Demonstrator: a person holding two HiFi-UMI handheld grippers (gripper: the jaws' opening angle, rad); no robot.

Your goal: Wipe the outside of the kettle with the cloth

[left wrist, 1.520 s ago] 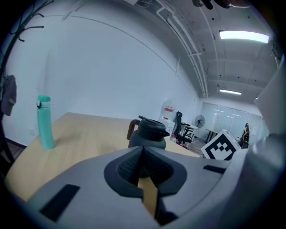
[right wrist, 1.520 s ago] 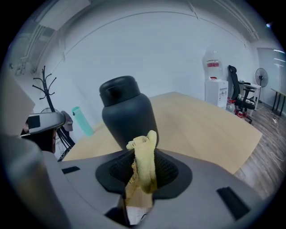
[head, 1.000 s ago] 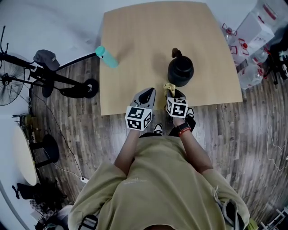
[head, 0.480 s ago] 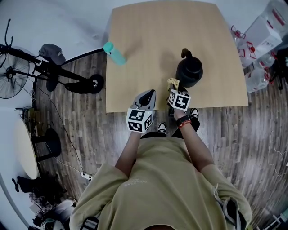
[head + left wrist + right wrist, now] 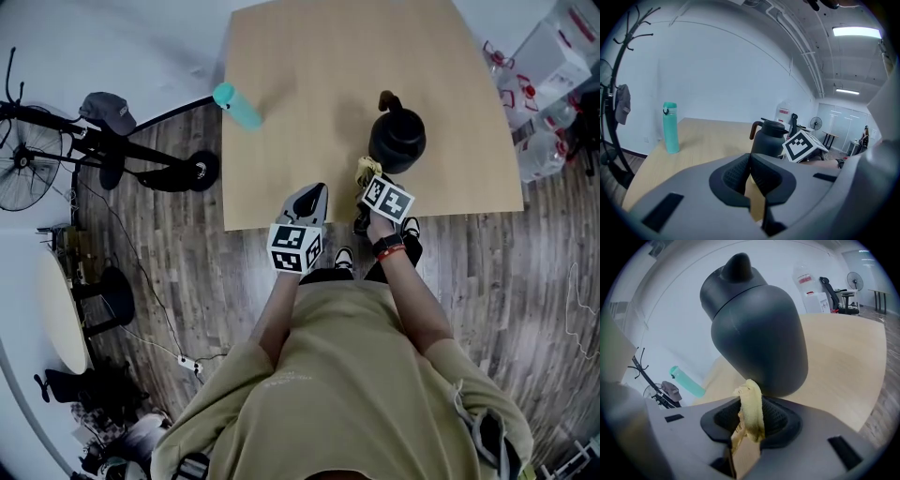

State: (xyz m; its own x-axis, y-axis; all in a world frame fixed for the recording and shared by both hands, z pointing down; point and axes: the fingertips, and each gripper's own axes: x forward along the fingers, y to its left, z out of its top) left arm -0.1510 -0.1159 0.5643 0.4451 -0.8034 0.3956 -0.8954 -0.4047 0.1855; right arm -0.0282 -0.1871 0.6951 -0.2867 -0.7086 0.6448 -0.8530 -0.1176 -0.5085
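Fingers of the right gripper (image 5: 751, 420) pinch the limp yellow cloth (image 5: 751, 399) just beside the black kettle (image 5: 757, 333), near-right on the desk (image 5: 300, 84). Those of the left gripper (image 5: 749, 174) meet, empty. We judge the kettle rigid and slippery; steady it by the handle (image 5: 753, 130).

- kettle (image 5: 759, 333) base is hidden behind cloth (image 5: 752, 404) & right gripper (image 5: 750, 416) in right gripper view
- in left gripper view, its lower part is covered by the marker cube (image 5: 802, 144)
- fan (image 5: 21, 178) is cut off by head view's left edge
- print on boxes (image 5: 553, 56) can't be read, too small
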